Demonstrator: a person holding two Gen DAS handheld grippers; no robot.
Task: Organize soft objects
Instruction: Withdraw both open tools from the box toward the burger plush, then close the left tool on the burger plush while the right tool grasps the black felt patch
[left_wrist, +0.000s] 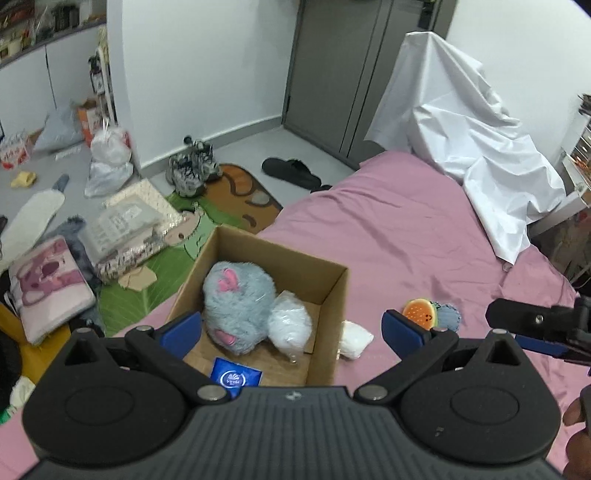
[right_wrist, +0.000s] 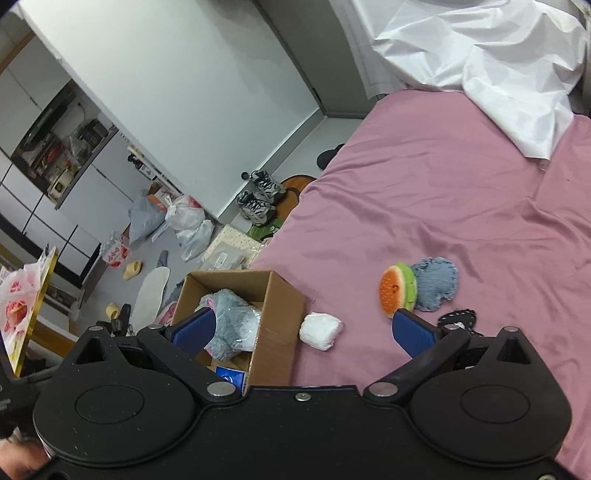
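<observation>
- One cardboard box (left_wrist: 334, 295) – open-topped, standing on the pink bed sheet (left_wrist: 406, 229) near the bed's edge toward the floor.
- Three things inside the box: one grey plush toy (left_wrist: 236, 299) with pink patches, one white wrapped bundle (left_wrist: 290, 325) touching the plush on its right, and one blue tissue packet (left_wrist: 234, 376) lying flat on the box floor nearest the camera.
- One white soft packet (right_wrist: 320, 329) on the sheet, just beside the box's outer wall, outside it.
- One burger-shaped plush (right_wrist: 398, 290) – orange, with a green rim – on the sheet well apart from the box; one denim patch (right_wrist: 436, 283) touches it on the far side.
- One dark lace-edged piece (right_wrist: 458, 318) near the denim patch, partly hidden behind the right gripper's finger; what it is cannot be told.
- One white cloth (left_wrist: 461, 122) draped at the bed's far end.
- Left gripper (left_wrist: 291, 326): jaws spread wide, nothing between the blue pads, held above the box.
- Right gripper (right_wrist: 304, 330): jaws likewise spread wide and holding nothing; the white soft packet shows in the gap but lies on the sheet, apart from both pads.
- Floor (left_wrist: 44, 173) beside the bed: one pair of sneakers (left_wrist: 192, 166), one black slipper (left_wrist: 291, 171), several plastic bags and loose items.
</observation>
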